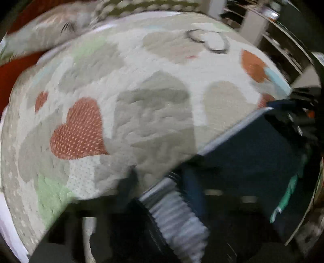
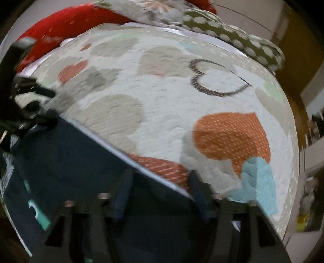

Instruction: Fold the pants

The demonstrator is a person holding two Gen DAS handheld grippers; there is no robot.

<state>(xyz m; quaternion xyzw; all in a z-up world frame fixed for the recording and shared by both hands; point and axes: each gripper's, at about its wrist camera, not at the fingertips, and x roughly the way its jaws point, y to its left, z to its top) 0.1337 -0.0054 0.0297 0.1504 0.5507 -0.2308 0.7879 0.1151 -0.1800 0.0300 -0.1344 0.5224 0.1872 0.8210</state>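
Observation:
Dark navy pants (image 2: 66, 157) with a pale edge stripe and a teal mark lie on a heart-patterned bedspread (image 2: 162, 97). In the right wrist view my right gripper (image 2: 160, 182) is open, its fingers (image 2: 125, 186) wide apart over the pants' striped edge. In the left wrist view the pants (image 1: 253, 153) are at the lower right, with the grey ribbed waistband (image 1: 174, 204) lying across my left gripper (image 1: 162, 180). The image is blurred, so the left jaws' state is unclear. The right gripper (image 1: 303, 109) shows at the far right; the left gripper also appears at the right wrist view's left edge (image 2: 24, 97).
The bedspread (image 1: 121, 101) covers the bed. A red pillow (image 2: 60, 30), a floral pillow (image 2: 158, 10) and a green dotted cushion (image 2: 232, 34) lie at the far edge. Shelving (image 1: 273, 30) stands beyond the bed at the right.

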